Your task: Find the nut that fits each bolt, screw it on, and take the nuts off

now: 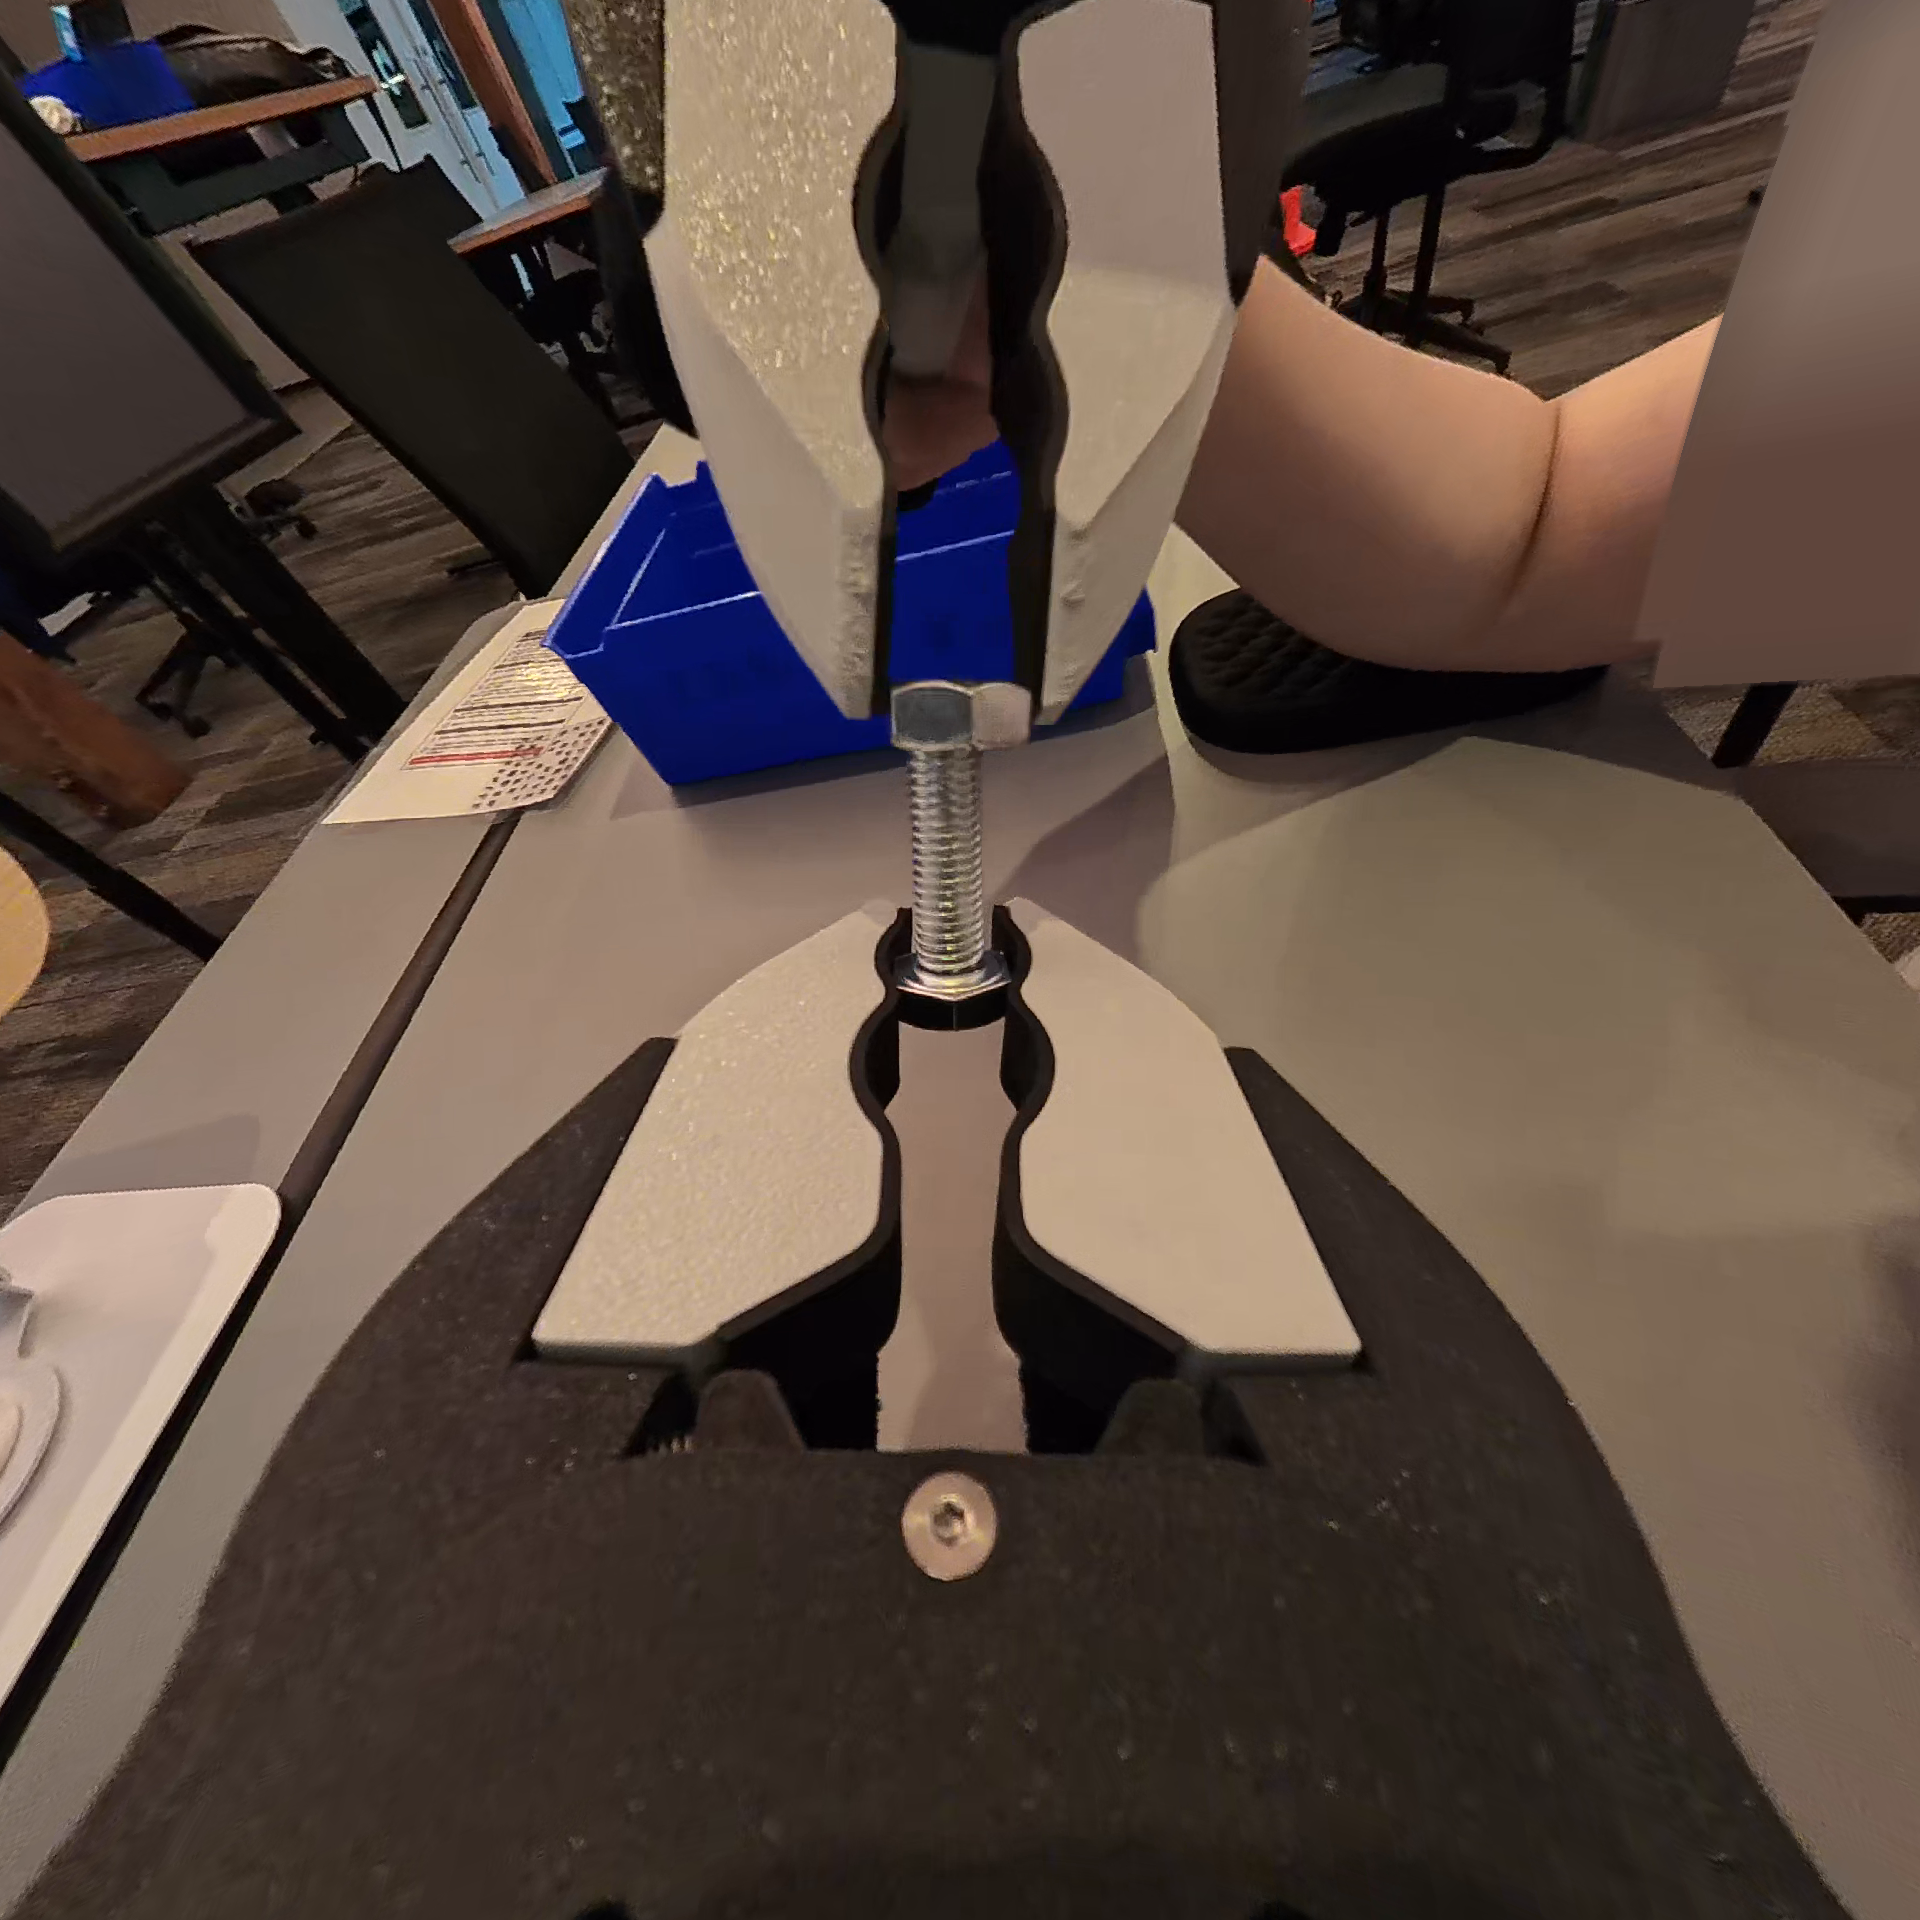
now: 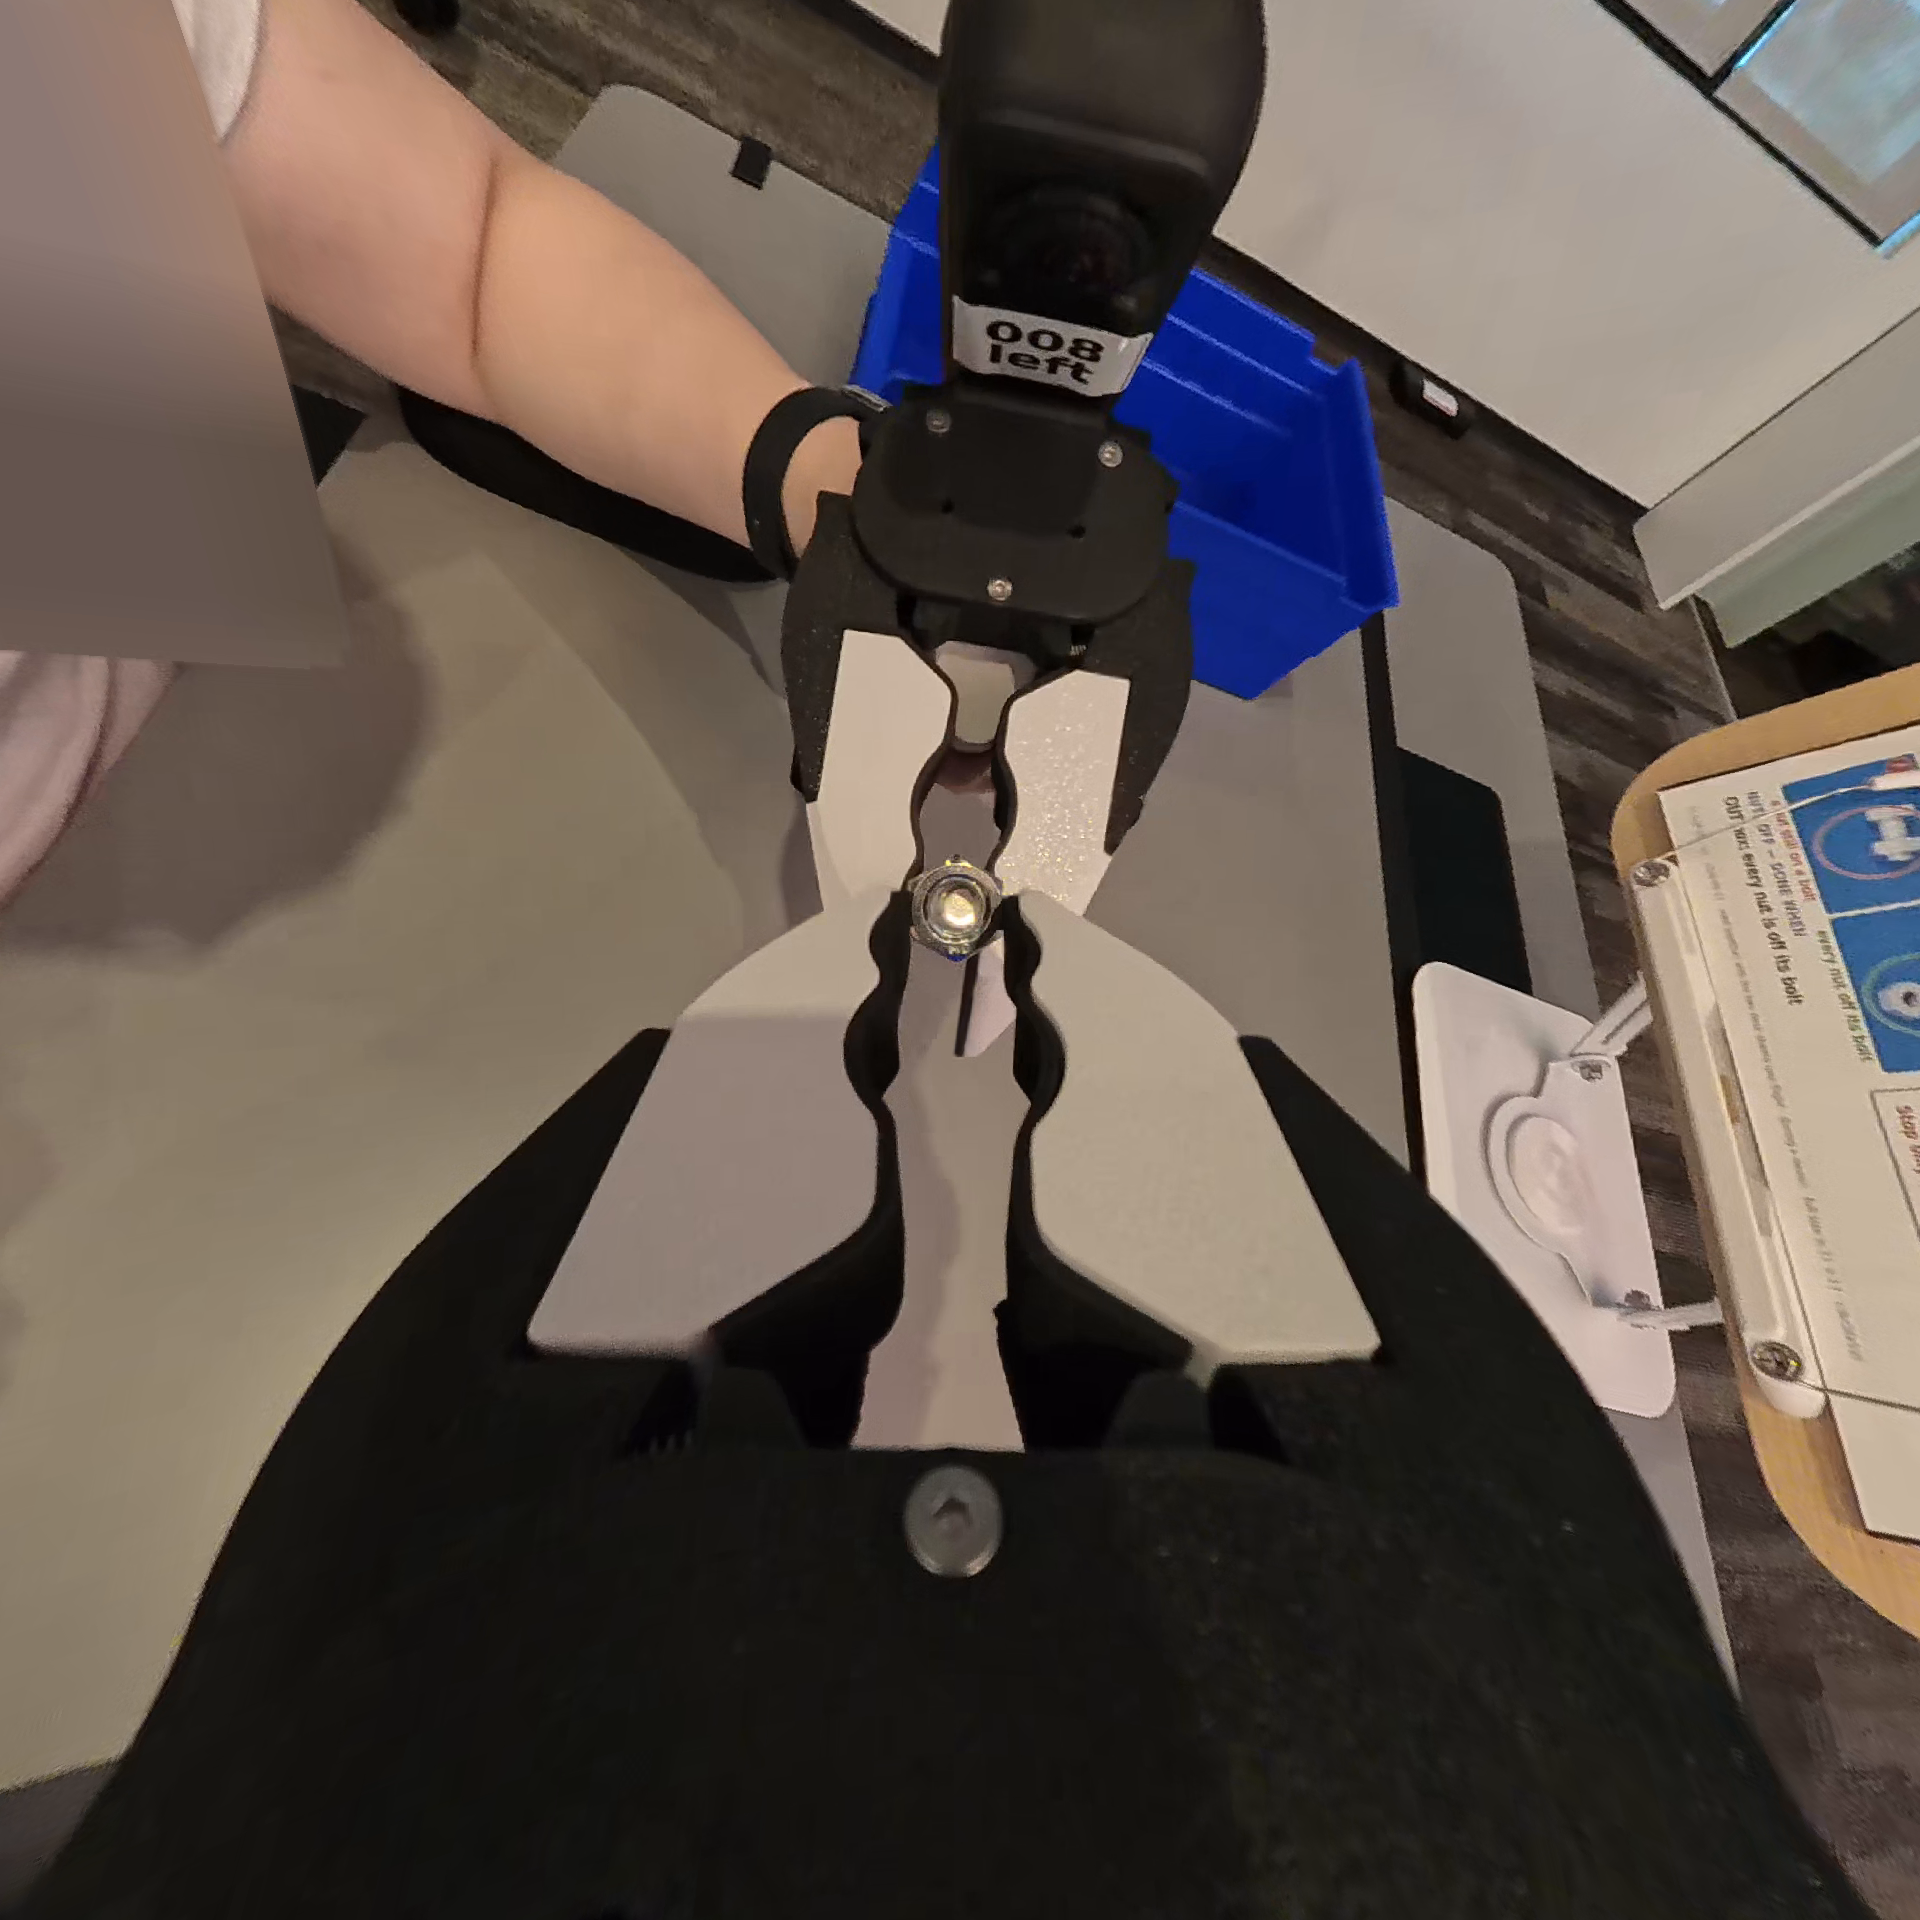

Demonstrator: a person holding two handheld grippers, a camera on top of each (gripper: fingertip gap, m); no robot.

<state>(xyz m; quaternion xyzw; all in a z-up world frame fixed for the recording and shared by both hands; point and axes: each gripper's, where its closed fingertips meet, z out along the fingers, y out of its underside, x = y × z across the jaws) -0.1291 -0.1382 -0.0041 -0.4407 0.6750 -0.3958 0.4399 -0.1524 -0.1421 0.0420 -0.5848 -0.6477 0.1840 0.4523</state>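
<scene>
A silver hex bolt spans the gap between my two grippers above the grey table. My left gripper is shut on a silver nut that sits on the bolt's threaded end. My right gripper reaches in from above, shut on the bolt's hex head. In the right wrist view I see the bolt end on between my right gripper's tips. The left gripper meets it from the far side. The nut is hidden there behind the bolt head.
A blue bin stands behind the grippers and also shows in the right wrist view. The person's forearm rests on a black pad. A printed sheet and a white tray lie at the table's side. About 5 cm separates my left fingertips from my right.
</scene>
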